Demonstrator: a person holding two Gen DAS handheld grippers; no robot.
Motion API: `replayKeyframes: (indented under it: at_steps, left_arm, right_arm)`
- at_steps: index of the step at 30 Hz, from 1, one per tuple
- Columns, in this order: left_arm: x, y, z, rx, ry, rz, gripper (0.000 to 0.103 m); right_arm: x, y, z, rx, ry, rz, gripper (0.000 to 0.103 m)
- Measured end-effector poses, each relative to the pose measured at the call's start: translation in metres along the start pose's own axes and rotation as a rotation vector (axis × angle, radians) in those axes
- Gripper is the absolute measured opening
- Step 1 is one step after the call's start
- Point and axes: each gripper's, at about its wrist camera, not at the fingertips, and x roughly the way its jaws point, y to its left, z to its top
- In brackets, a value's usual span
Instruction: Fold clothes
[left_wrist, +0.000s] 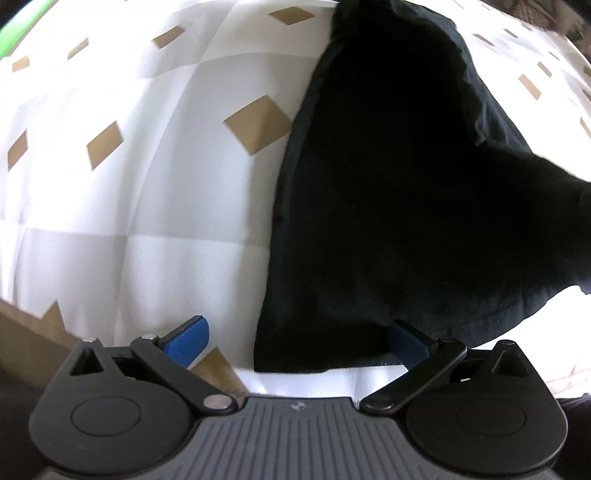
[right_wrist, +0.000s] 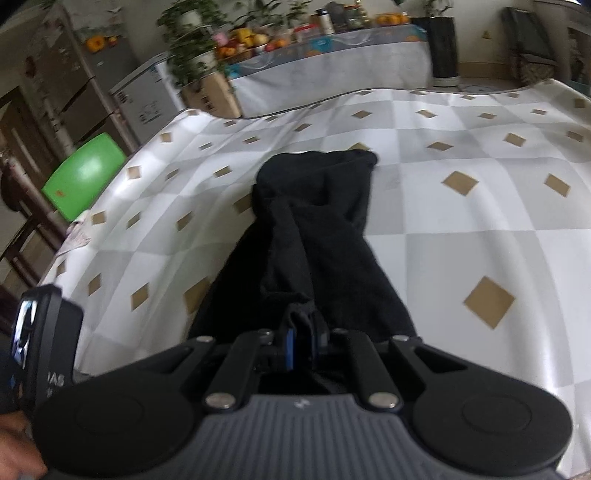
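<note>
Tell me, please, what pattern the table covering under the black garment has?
White and pale grey checks with small tan diamonds on the table covering, clearest in the right wrist view.

Quick count: one black garment (right_wrist: 314, 229) on one desk (right_wrist: 480, 206) with a checkered cloth, two grippers, left (left_wrist: 295, 341) and right (right_wrist: 304, 339), and one green stool (right_wrist: 83, 173) off at 9 o'clock. Fruit at 12 is too blurry to count.

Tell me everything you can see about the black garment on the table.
The black garment is soft, matte, knit-looking fabric, bunched into a long rumpled strip on the checked tablecloth. The right gripper is shut on a pinched fold at its near end, which looks raised off the cloth. The left gripper is open, one blue finger at the hem; no pinch shows. No print shows.
</note>
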Motion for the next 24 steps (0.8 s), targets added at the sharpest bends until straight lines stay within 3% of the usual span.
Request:
replayKeyframes:
  at_steps: [5,16,17,24]
  left_arm:
    - [-0.004,0.011,0.002,-0.077,-0.027,-0.015,0.103]
    - [-0.031,0.025,0.003,-0.189,-0.241,0.118,0.103]
    - [-0.033,0.019,-0.009,-0.2,-0.252,0.123,0.103]
    - [-0.063,0.048,-0.012,-0.371,-0.314,0.121,0.103]
  right_arm:
    - [0.003,0.009,-0.002,0.033,0.017,0.093,0.007]
    - [0.016,0.032,0.004,0.124,0.044,0.307,0.007]
    - [0.018,0.034,0.005,0.128,0.046,0.321,0.007]
    - [0.027,0.044,0.003,0.135,0.064,0.369,0.007]
